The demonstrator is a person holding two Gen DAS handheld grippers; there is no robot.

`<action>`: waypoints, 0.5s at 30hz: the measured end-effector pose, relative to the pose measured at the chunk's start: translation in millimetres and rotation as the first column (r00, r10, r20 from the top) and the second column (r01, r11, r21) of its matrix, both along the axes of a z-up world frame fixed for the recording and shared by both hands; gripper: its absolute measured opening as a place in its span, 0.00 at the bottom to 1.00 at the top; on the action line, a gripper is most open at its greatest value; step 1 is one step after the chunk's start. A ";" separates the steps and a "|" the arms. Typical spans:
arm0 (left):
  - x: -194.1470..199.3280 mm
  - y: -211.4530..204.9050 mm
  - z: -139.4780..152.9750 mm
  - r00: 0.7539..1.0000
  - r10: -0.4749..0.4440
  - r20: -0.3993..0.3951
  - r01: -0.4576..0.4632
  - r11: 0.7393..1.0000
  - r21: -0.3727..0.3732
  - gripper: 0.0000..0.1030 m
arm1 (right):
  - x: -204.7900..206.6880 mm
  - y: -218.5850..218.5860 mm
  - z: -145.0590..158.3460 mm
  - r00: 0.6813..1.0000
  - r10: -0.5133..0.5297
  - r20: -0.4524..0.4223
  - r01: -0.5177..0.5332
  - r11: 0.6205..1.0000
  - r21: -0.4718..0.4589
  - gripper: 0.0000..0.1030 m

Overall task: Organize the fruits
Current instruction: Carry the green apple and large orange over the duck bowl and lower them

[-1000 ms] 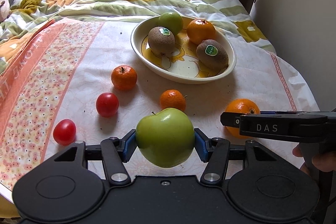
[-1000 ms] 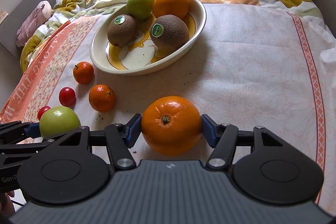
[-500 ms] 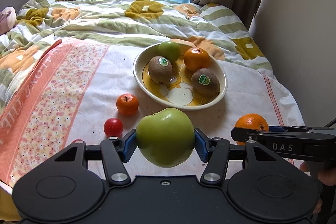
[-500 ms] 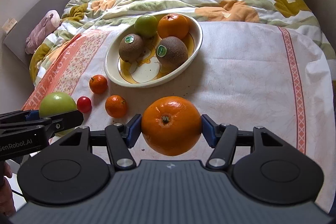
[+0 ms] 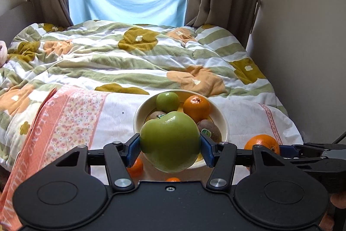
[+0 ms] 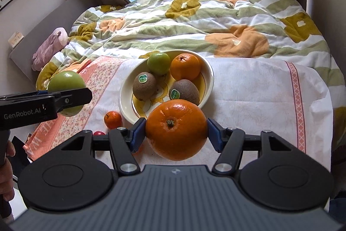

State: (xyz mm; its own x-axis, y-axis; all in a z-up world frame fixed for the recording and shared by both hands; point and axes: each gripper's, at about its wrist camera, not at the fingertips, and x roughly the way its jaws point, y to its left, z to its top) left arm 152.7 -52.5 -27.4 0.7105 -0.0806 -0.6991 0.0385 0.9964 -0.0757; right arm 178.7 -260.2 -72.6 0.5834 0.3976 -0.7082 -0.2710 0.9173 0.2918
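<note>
Both grippers up off cloth since a second ago, fruit riding high, bowl now below and ahead. Bowl holds two kiwis, small orange, small green fruit. You're mid-carry: left gripper clamped on apple, right gripper clamped on orange. Next, likely: lower into free bowl space, release one at a time. Mandarin left on cloth.
</note>
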 end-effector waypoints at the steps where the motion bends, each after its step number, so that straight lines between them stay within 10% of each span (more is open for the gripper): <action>1: 5.9 0.6 1.4 1.000 -0.017 0.005 0.017 1.000 0.007 0.59 | 2.4 2.8 0.8 1.000 -0.009 0.003 0.009 1.000 0.000 0.73; 15: 107.6 4.7 -36.4 0.949 -0.300 -0.098 0.306 0.951 0.043 0.59 | 42.7 38.5 -14.0 0.983 -0.176 -0.060 0.175 0.984 -0.021 0.73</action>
